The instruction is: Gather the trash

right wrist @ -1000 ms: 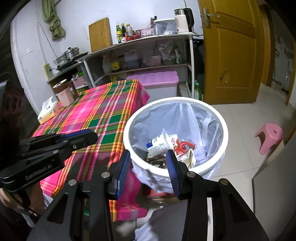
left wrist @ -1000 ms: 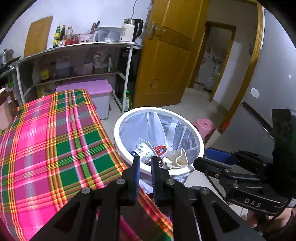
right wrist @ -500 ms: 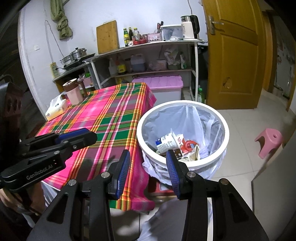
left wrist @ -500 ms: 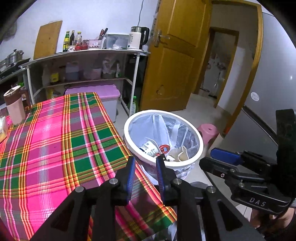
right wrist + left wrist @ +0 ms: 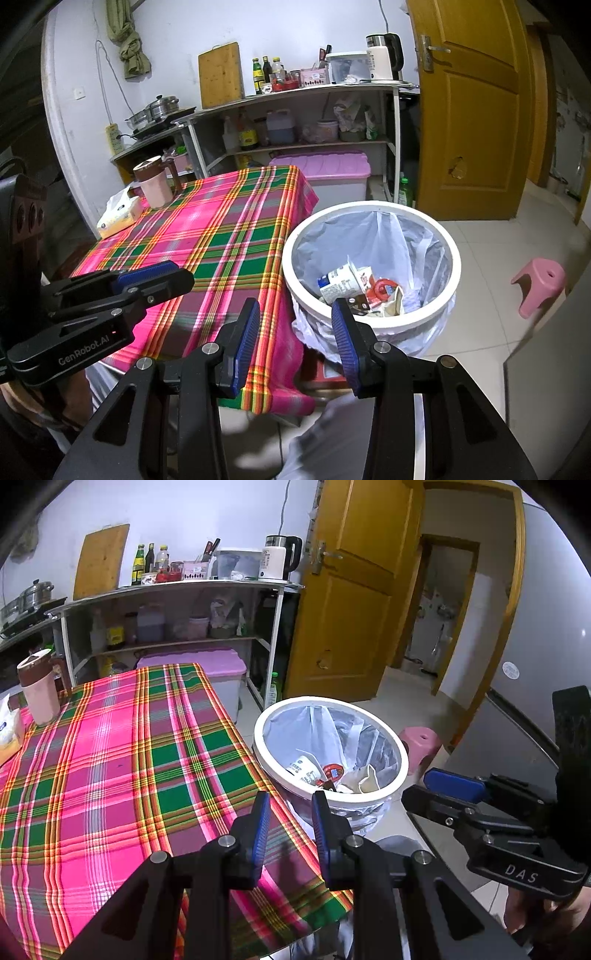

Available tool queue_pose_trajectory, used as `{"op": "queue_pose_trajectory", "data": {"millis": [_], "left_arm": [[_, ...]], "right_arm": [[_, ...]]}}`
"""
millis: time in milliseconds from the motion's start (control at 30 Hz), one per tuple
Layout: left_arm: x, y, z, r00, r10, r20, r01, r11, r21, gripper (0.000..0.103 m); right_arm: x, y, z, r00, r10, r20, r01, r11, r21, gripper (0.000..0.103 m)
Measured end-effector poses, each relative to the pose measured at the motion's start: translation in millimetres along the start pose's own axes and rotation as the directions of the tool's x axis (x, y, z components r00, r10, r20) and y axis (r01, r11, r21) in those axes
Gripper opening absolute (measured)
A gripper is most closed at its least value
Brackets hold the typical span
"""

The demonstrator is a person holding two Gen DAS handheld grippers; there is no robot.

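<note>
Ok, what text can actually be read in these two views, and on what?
"DAS": on the right gripper body, left wrist view.
"GenRobot.AI": on the left gripper body, right wrist view.
Print on the cup in the trash bin, tissue pack and kettle: too small to read.

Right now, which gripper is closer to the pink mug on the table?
Left. The left gripper hovers over the tablecloth's near edge; the right gripper hangs beyond the table corner, by the trash bin, farther from the pink mug.

Both hand-held grippers have drawn back from the bin (image 5: 391,749); left jaws parted wider
</note>
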State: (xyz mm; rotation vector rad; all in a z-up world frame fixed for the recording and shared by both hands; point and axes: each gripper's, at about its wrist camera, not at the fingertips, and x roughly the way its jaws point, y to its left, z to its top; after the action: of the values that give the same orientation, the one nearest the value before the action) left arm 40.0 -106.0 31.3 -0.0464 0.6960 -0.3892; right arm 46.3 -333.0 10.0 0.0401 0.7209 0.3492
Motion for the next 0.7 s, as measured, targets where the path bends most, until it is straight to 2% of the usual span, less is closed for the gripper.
{"op": "queue_pose_trajectory", "data": {"millis": [167,300,700], "left_arm": [[-1.9,-0.4,-2.5,1.0,0.002,0.001,-0.002,1.0,0.0,0.023],[-1.3,0.1,-1.8,1.0,-0.003,0.001,0.003,1.0,-0.004,0.031],[0.9,1.0,-0.8,1.0,0.015,-0.004,-0.015,1.0,-0.007,0.031]], "right_arm": [[0.0,-0.3,0.1,1.0,0.001,0.0,-0.001,1.0,-0.001,0.042],[0.6,0.1,-1.0,1.0,0.002,-0.001,-0.002,1.0,-0.001,0.042],[3.4,2.5,-3.4,1.0,0.005,-0.004,-0.005,1.0,-0.005,0.042]]}}
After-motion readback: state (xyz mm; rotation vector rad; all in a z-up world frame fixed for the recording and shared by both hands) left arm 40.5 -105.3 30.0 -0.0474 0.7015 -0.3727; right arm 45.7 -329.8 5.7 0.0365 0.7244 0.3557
